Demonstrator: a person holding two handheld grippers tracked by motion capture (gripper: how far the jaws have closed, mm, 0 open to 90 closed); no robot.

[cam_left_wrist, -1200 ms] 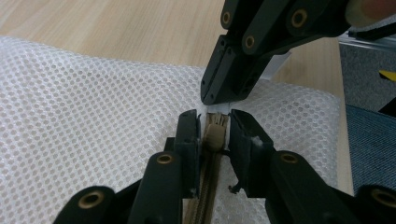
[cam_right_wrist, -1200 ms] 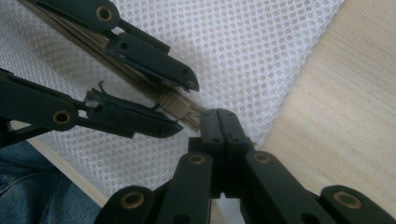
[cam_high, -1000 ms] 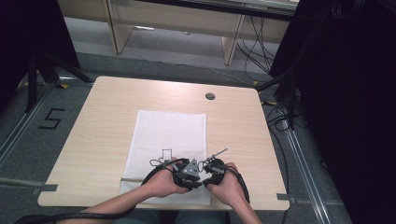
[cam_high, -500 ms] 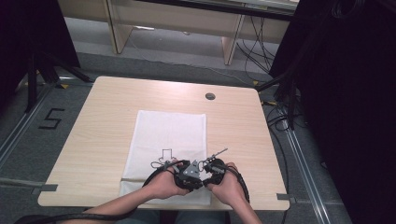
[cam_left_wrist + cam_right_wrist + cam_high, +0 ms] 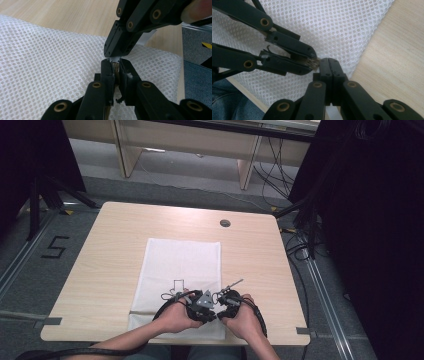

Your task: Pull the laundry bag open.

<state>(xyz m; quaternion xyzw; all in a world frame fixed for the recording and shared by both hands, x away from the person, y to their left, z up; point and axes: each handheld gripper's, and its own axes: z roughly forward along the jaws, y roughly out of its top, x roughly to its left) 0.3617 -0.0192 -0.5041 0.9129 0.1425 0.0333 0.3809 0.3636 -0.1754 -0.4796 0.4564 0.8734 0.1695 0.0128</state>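
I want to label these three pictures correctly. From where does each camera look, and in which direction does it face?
High view: sits above the person's side, faces forward and down on the table and white mesh mat; forearms and both hands show at the bottom.
Left gripper view: rides the left gripper, looks along its jaws, pinched on a small brown thing.
Right gripper view: rides the right gripper, looks along its shut jaws over the mat to the table edge.
Shared: both gripper views show the mat and the other gripper's tips meeting their own.

— What's on the table (image 5: 125, 230) apart from the work?
— A small round dark grommet (image 5: 225, 223) near its far edge.
— And on the floor?
— A "5" marking (image 5: 54, 248) at left, cables (image 5: 300, 245) at right.
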